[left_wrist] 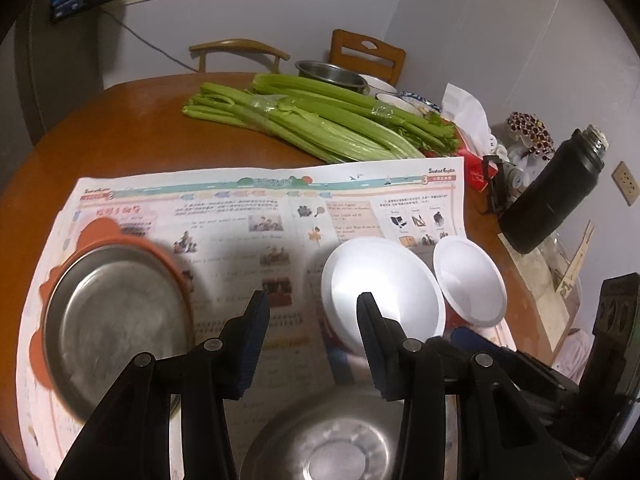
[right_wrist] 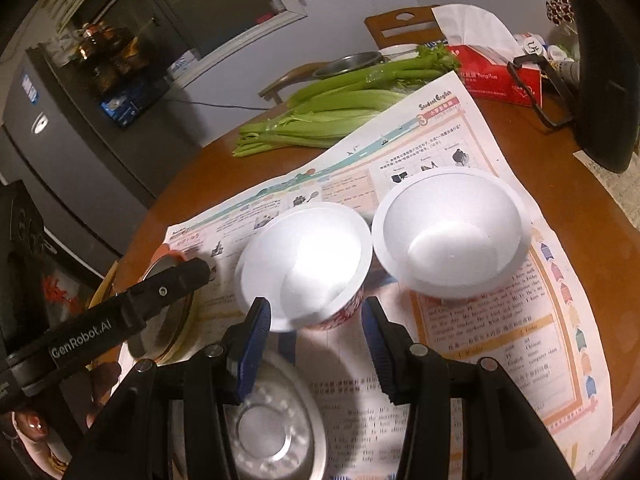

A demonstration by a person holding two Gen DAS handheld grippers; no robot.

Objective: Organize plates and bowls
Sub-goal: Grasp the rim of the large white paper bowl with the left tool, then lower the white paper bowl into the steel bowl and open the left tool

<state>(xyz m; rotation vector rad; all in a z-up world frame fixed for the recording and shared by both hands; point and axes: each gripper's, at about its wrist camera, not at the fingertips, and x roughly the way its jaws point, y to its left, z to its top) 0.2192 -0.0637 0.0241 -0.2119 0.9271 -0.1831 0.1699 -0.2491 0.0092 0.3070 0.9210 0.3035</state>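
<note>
Left wrist view: the left gripper hangs over the newspaper spread on the round wooden table, its jaws apart with nothing between them and neither pad touching anything. Below it, at the bottom edge, sits a steel bowl, partly cut off. To the left on the paper lies a steel plate resting on an orange scalloped plate; this part is blurred. To the right stand two white bowls side by side, the larger white bowl just beside the smaller white bowl; whether their rims touch cannot be told. Beyond the paper lie celery stalks, then another steel bowl and some dishes at the far edge. A black flask stands right of the paper, near a red tissue box. Right wrist view: the right gripper is spread, nothing pinched, with the near white bowl, red-patterned on its outside, just ahead of the fingertips and in line with the gap. The second white bowl stands close to its right. The steel bowl shows below the jaws. The left gripper's body crosses the left side above the steel plate. The celery and tissue box lie further back.
</note>
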